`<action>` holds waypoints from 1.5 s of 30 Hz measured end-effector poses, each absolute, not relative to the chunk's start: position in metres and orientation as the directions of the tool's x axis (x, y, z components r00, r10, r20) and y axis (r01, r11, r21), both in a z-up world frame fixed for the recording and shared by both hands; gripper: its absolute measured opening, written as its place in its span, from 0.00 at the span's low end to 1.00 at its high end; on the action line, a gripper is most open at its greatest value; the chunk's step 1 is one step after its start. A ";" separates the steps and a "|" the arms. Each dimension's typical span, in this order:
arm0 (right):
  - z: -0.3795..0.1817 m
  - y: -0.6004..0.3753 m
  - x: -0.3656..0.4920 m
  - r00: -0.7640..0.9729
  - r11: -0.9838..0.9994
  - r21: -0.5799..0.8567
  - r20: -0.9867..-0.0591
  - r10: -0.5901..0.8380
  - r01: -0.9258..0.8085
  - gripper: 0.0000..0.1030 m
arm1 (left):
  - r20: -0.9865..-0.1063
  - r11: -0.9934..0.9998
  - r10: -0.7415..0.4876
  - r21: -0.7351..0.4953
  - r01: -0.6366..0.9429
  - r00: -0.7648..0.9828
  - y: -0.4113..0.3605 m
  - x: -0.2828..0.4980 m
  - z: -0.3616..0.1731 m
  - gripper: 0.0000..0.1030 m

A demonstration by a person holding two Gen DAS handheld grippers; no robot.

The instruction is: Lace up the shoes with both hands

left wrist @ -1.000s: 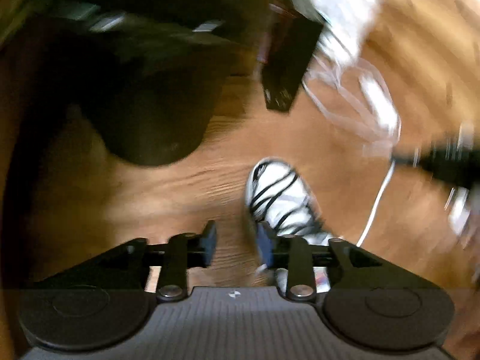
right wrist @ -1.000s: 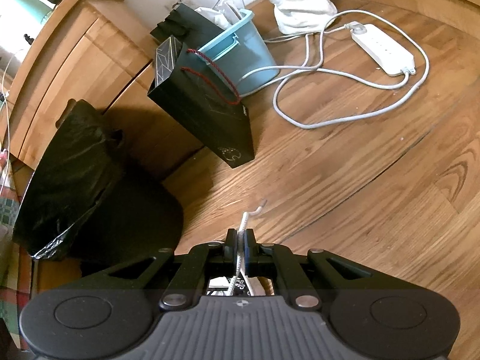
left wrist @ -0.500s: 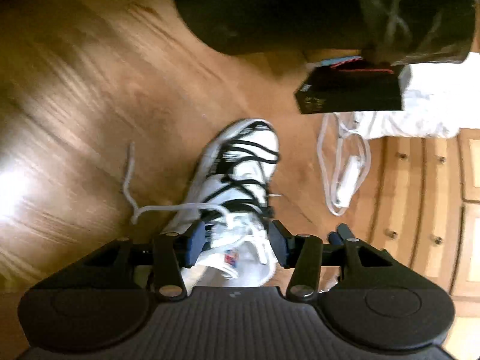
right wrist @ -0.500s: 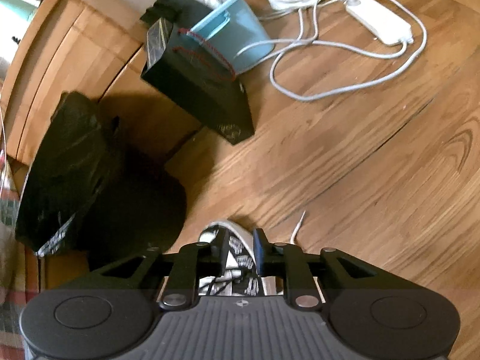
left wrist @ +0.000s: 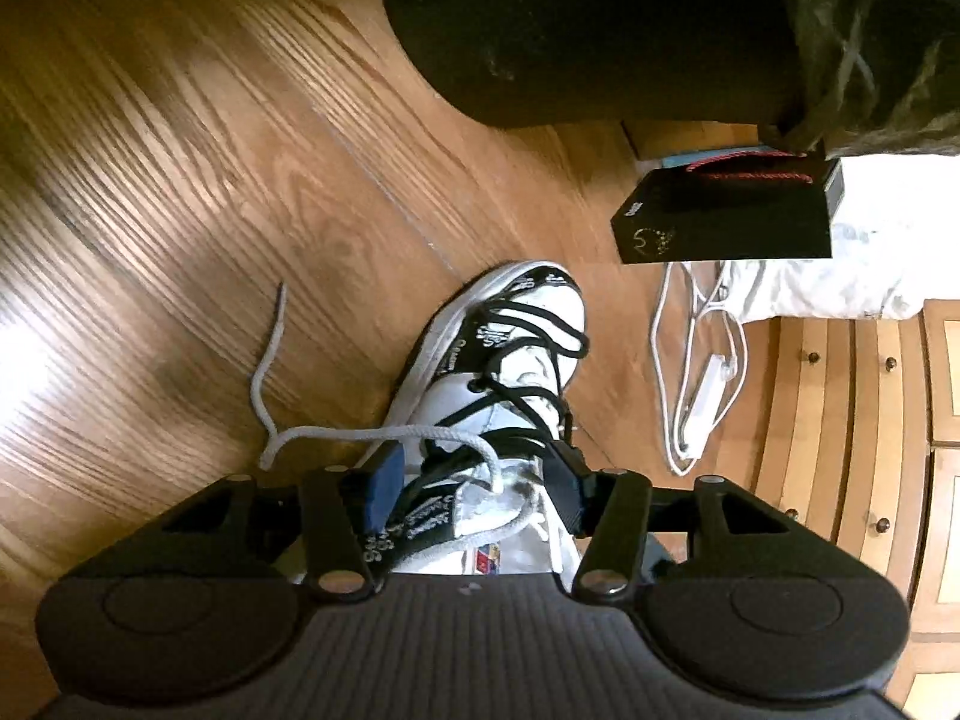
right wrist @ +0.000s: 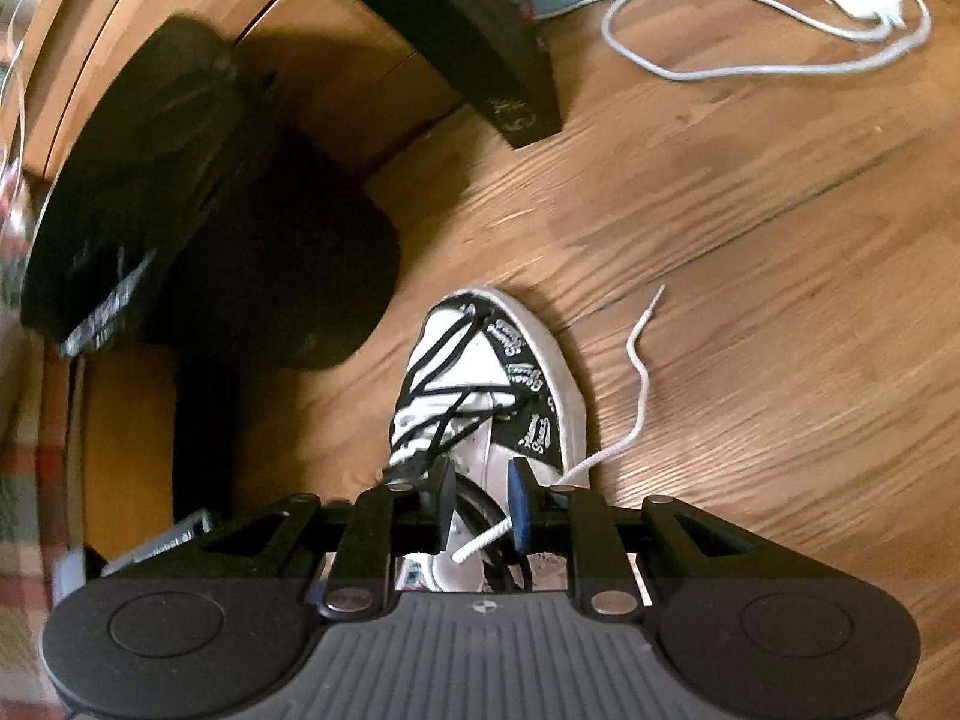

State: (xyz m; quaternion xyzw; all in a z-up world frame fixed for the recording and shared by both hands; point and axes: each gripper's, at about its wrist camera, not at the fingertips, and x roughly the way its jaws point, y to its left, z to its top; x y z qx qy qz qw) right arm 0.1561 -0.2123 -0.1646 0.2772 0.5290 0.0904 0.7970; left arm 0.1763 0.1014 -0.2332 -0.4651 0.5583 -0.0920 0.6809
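A white and black sneaker with black laces lies on the wood floor, toe pointing away; it also shows in the right wrist view. A loose white lace runs from the shoe's tongue out to the left on the floor; in the right wrist view the white lace trails to the right. My left gripper is open, its fingers on either side of the shoe's tongue. My right gripper is open over the shoe's collar, with a white lace end between its fingers, not clamped.
A black paper bag stands beyond the shoe, also in the right wrist view. A black bin bag sits at the left by a wooden cabinet. A white power strip and cable lie on the floor near wooden drawers.
My right gripper opened and let go of the white lace, then dropped down over the shoe. My left gripper swung round onto the shoe and opened wider around the tongue.
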 end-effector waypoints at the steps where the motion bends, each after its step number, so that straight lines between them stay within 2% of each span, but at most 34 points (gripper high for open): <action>1: -0.165 -0.211 0.156 0.420 0.837 0.529 -0.798 0.433 0.141 0.21 | -0.679 0.560 -0.637 -0.733 -0.385 0.365 0.098 0.176 -0.231 0.57; 5: -0.166 -0.208 0.153 0.404 0.839 0.527 -0.802 0.439 0.135 0.21 | -0.664 0.576 -0.628 -0.748 -0.330 0.406 0.092 0.176 -0.218 0.59; 9: -0.166 -0.202 0.153 0.383 0.849 0.518 -0.809 0.446 0.106 0.24 | -0.595 0.518 -0.667 -0.803 -0.294 0.449 0.094 0.180 -0.212 0.59; 14: -0.167 -0.196 0.152 0.368 0.865 0.496 -0.821 0.436 0.081 0.24 | -0.555 0.510 -0.696 -0.829 -0.231 0.455 0.086 0.179 -0.207 0.62; 17: -0.165 -0.195 0.152 0.367 0.869 0.490 -0.823 0.434 0.069 0.24 | -0.496 0.460 -0.730 -0.865 -0.198 0.471 0.087 0.181 -0.200 0.62; 21: -0.166 -0.194 0.151 0.366 0.876 0.479 -0.827 0.427 0.059 0.25 | -0.426 0.396 -0.753 -0.902 -0.171 0.502 0.090 0.182 -0.192 0.68; 23: -0.166 -0.193 0.151 0.367 0.881 0.471 -0.829 0.422 0.051 0.25 | -0.414 0.374 -0.764 -0.909 -0.183 0.495 0.089 0.182 -0.192 0.69; 32: -0.159 -0.184 0.150 0.388 0.903 0.429 -0.827 0.408 -0.034 0.25 | -0.566 0.505 -0.623 -0.818 -0.274 0.541 0.107 0.190 -0.184 0.69; 36: -0.157 -0.176 0.148 0.392 0.908 0.410 -0.824 0.409 -0.087 0.25 | -0.606 0.530 -0.595 -0.790 -0.308 0.528 0.109 0.188 -0.186 0.69; 45: -0.149 -0.154 0.139 0.405 0.912 0.336 -0.820 0.406 -0.234 0.25 | -0.647 0.609 -0.584 -0.748 -0.263 0.489 0.099 0.185 -0.174 0.69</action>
